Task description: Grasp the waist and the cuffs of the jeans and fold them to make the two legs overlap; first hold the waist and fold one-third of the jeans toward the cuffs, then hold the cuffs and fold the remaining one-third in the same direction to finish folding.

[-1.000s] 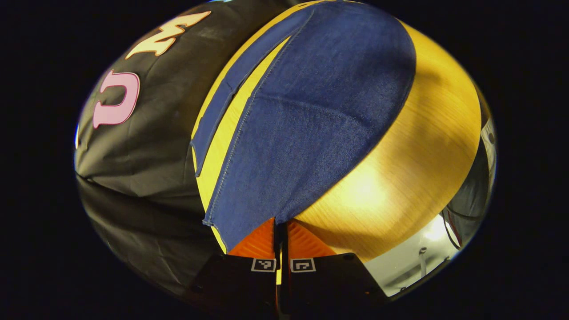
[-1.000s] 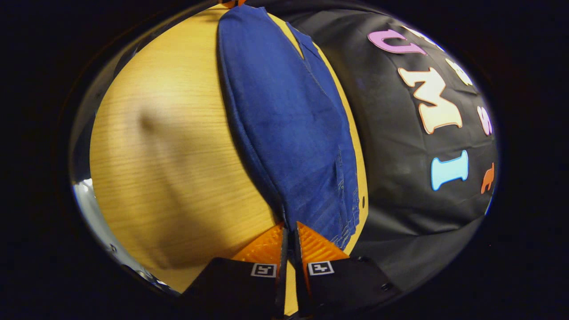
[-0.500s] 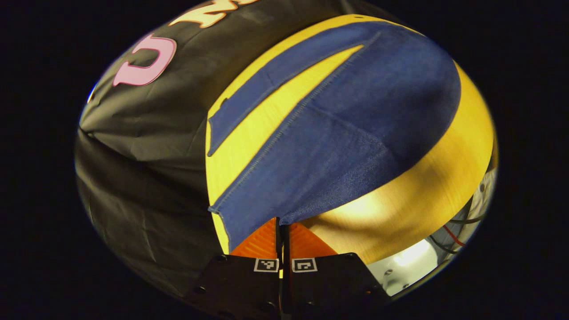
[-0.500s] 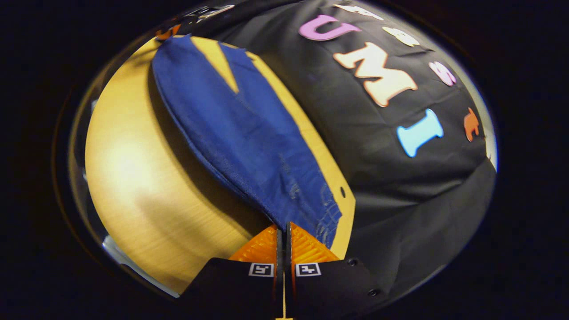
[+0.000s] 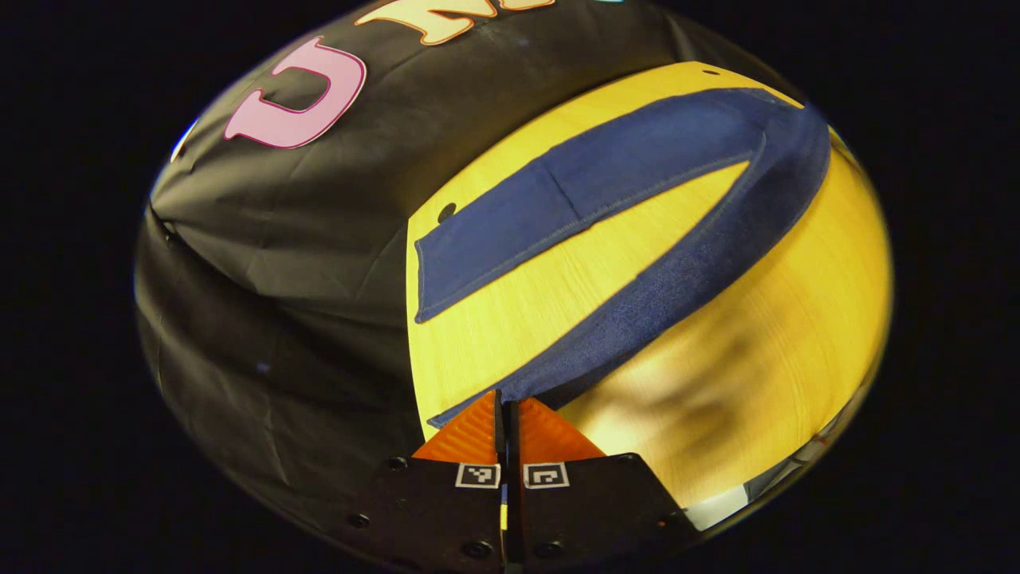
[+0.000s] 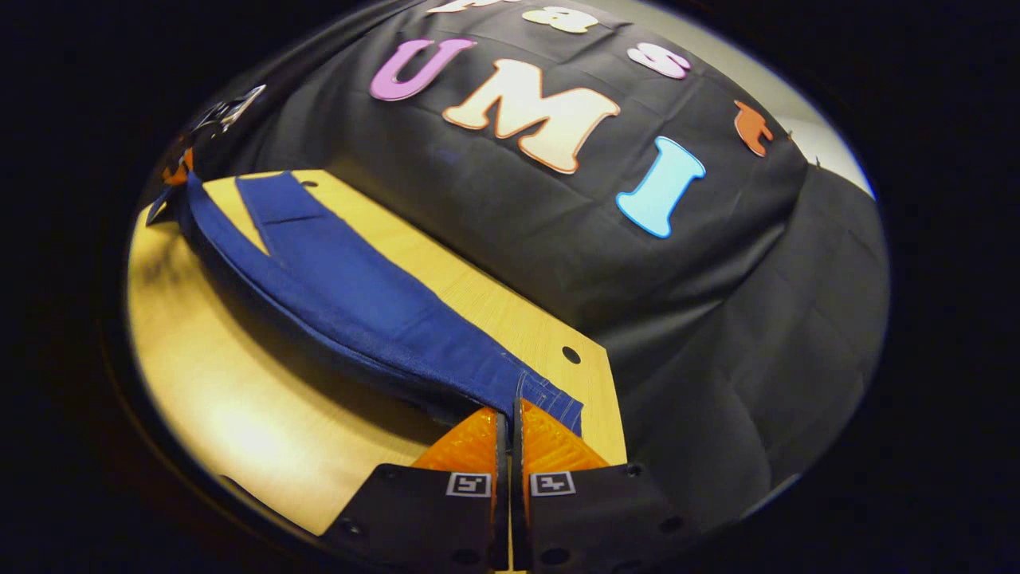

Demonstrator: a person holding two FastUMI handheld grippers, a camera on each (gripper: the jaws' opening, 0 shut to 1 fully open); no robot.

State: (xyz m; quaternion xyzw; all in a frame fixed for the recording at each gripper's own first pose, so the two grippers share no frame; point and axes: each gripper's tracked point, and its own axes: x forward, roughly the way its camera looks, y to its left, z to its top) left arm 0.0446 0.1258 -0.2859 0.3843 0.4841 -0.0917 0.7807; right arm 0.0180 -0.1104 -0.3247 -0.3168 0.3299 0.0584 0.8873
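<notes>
The left tool [image 5: 507,408] pinches the jeans [image 5: 637,191] at a cuff; the right tool [image 6: 508,413] pinches their waist. One leg lies flat on the desk [image 5: 757,375], running toward 1 o'clock; the other is lifted.

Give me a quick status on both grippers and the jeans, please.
Left gripper shut on jeans at cuff end. Right gripper shut on jeans at waist end. One leg lifted off table, other flat. Nothing in the way.
</notes>
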